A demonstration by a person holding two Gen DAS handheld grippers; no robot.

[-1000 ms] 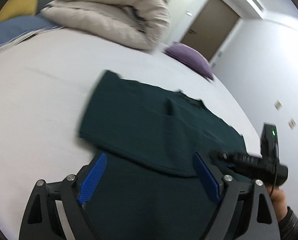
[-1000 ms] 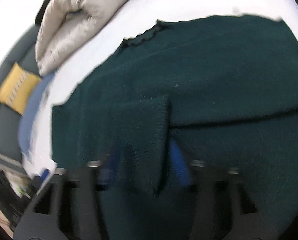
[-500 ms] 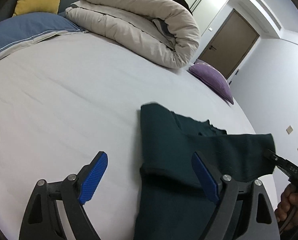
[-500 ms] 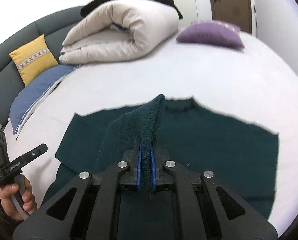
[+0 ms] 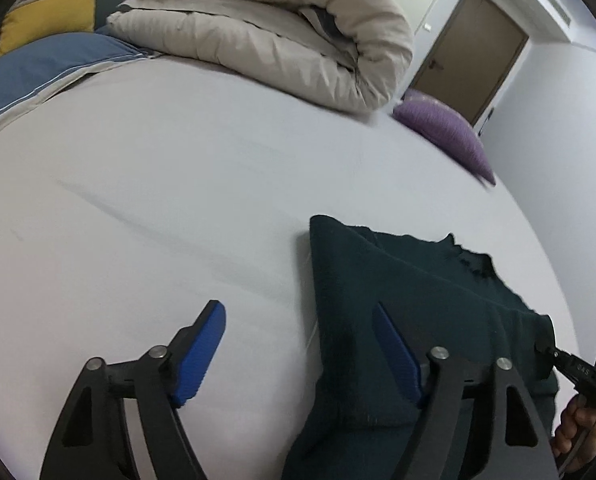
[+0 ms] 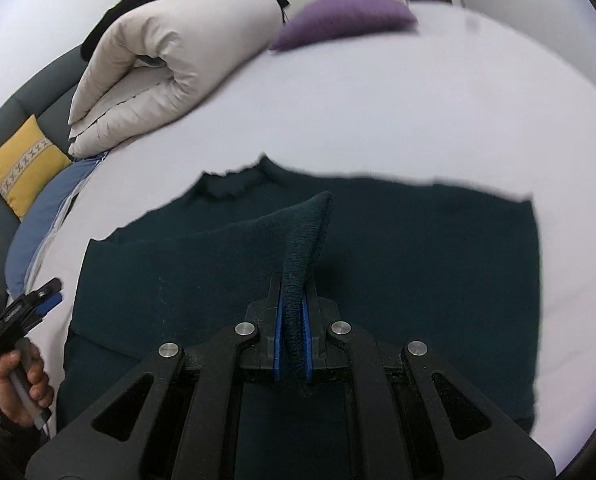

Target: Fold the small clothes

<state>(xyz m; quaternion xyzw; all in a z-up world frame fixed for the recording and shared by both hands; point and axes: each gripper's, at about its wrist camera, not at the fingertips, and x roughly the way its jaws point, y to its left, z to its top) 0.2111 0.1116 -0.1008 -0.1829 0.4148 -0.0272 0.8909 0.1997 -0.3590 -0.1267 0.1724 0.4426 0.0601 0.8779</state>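
On the white bed [image 5: 178, 184] your dark green sweater [image 6: 398, 248] lies flat; at your right gripper's [image 6: 292, 344] twelve o'clock, its pads pinch a sleeve cuff [image 6: 304, 240]. Your left gripper [image 5: 298, 356] hangs spread at the sweater's nine o'clock edge.

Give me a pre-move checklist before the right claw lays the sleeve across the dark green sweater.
1. Right claw has a firm hold on the sleeve: ok, shut on its ribbed cuff.
2. Left claw clear of the cloth: ok, open and holding nothing, one finger over the sweater's edge.
3. Dark green sweater lying flat on the bed: ok.
4. Landing area on the sweater free of other objects: ok.
5. Opposite sleeve already folded: cannot tell.
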